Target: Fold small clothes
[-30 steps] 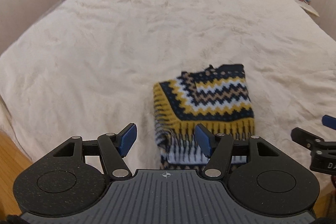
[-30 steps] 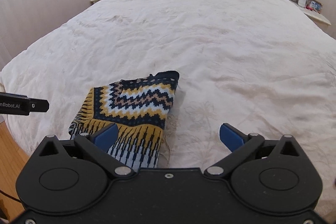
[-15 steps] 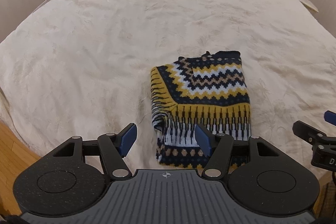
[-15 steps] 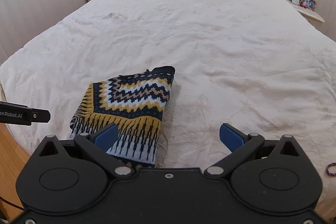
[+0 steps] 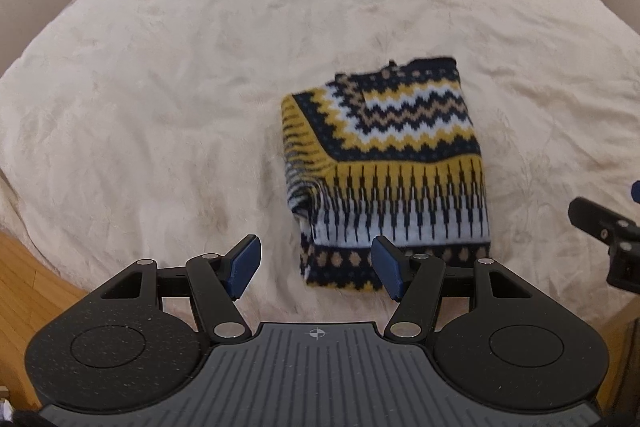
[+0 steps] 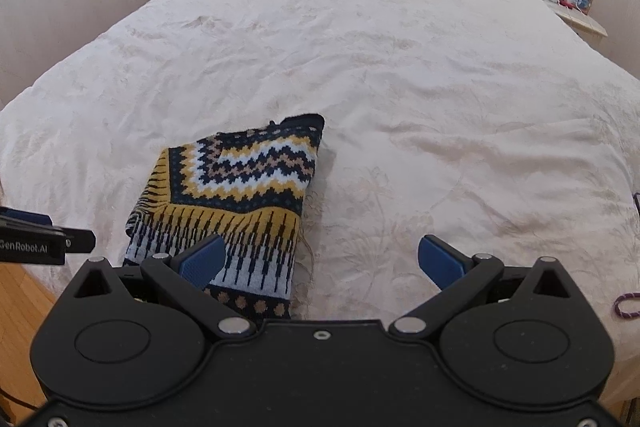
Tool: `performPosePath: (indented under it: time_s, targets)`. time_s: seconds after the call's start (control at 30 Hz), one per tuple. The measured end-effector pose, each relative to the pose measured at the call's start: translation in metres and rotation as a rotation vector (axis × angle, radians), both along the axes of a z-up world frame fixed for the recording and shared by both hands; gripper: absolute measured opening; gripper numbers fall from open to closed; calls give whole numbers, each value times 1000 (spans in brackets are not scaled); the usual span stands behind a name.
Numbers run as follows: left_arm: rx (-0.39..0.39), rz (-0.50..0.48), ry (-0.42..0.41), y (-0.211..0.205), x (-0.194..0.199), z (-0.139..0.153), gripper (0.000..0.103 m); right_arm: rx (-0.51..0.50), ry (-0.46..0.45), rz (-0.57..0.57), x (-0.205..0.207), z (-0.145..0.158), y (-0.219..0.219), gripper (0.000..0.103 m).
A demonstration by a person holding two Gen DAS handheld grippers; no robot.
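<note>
Left wrist view shows the folded knit sweater (image 5: 386,171), zigzag-patterned in navy, mustard, white and tan, lying flat on the cream bedspread (image 5: 160,87) close to the bed's foot edge, while the left gripper (image 5: 316,265) hangs over that edge with its blue pads parted and nothing between them, its right pad overlapping the sweater's near hem in the picture. Right wrist view has the right gripper (image 6: 320,261) spread wide and empty above the bedspread (image 6: 420,67), the sweater (image 6: 240,195) lying under its left finger, toward the near left corner of the bed.
</note>
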State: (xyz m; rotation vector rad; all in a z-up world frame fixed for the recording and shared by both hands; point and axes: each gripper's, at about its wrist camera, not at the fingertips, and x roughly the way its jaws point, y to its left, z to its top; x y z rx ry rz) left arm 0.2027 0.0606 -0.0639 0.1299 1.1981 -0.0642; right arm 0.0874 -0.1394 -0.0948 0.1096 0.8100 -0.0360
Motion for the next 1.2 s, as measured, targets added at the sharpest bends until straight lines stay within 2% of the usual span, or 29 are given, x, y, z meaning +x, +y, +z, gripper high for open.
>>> performPosePath:
  time_s: [0.37,1.2]
  targets:
    - [-4,27,62,3,-2,-13,60,-5,73,-15,3,-9,1,102]
    - [-21,40,102,5,-1,-16,60,5,97,-14,11,-14,1,102]
